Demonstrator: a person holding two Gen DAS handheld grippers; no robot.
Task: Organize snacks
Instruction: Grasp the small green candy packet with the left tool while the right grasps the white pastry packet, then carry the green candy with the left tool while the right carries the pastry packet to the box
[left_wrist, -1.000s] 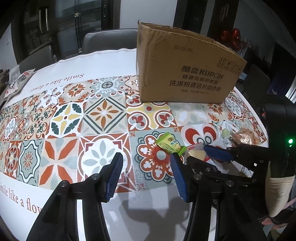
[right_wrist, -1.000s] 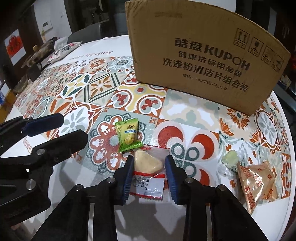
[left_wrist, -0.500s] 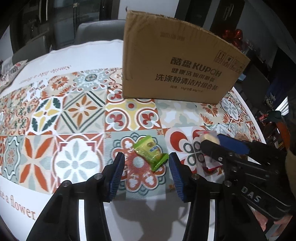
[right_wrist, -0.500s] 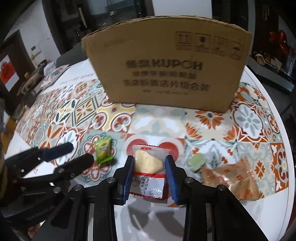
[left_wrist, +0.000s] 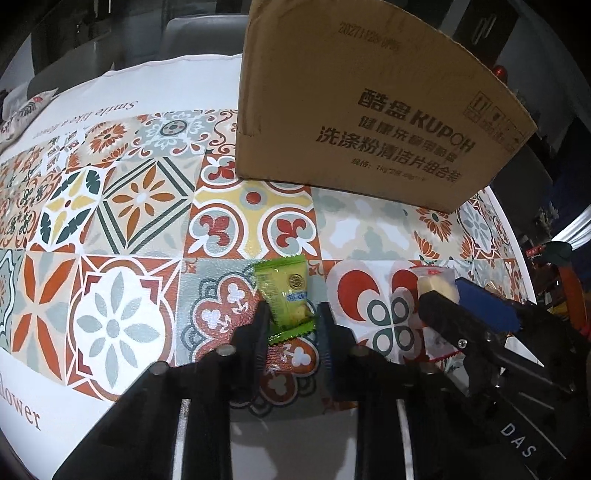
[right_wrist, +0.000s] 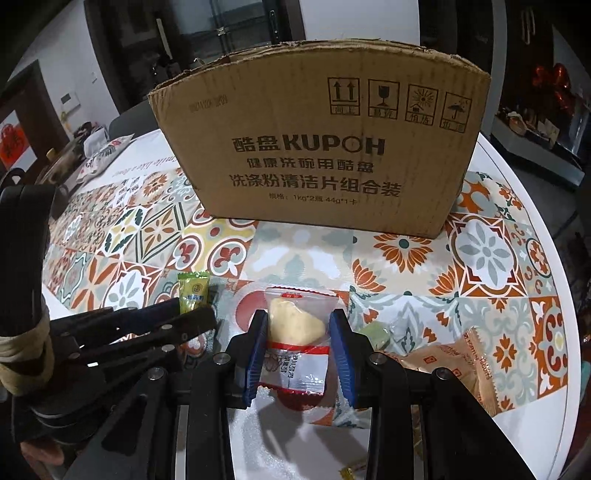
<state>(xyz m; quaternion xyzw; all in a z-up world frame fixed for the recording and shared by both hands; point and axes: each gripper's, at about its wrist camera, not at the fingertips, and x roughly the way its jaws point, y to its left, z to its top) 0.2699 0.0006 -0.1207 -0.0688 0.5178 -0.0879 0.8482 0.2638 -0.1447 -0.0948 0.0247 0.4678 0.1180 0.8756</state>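
My left gripper (left_wrist: 290, 314) is shut on a small green snack packet (left_wrist: 286, 295) low over the patterned tablecloth; the packet also shows in the right wrist view (right_wrist: 192, 295). My right gripper (right_wrist: 297, 328) is shut on a clear packet with a pale yellow pastry (right_wrist: 293, 325) and holds it above the table; it shows in the left wrist view too (left_wrist: 437, 286). A brown KUPOH cardboard box (right_wrist: 325, 158) stands upright behind both, open at the top.
A small green wrapped sweet (right_wrist: 376, 334) and an orange-brown snack bag (right_wrist: 461, 369) lie on the table to the right of my right gripper. The round table's edge (right_wrist: 561, 332) curves close on the right. Chairs stand behind the table.
My left gripper moved forward and closed on the green packet. My right gripper lifted the pastry packet and moved toward the box, which now looms larger.
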